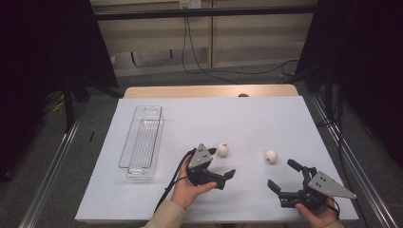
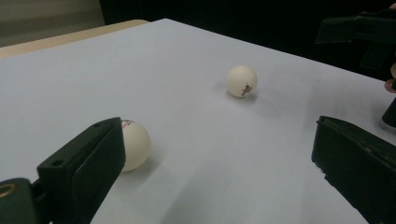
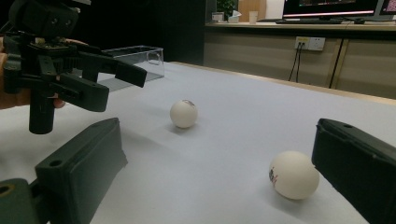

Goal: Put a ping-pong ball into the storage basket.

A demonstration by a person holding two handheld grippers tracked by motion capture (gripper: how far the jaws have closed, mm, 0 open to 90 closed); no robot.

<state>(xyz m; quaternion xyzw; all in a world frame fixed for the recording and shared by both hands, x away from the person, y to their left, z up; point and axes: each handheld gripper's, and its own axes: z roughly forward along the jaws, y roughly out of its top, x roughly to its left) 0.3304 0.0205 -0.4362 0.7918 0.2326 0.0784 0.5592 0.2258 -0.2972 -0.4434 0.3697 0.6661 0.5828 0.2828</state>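
Two white balls are sitting on the counter near the middle of the frame. The left ball is lying just beside the left claw, which is gaping wide to go around it. The right ball is waiting near the right claw, also spread wide and holding nothing. A clear bin is standing at the left, probably for the balls.

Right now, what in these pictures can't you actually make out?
- Print on the left ball: left gripper view, half hidden behind the gripper's own jaw.
- Print on the right ball: right gripper view, too small and blurred to read.
- Inside of the clear bin: high view, too small to tell whether it holds anything.
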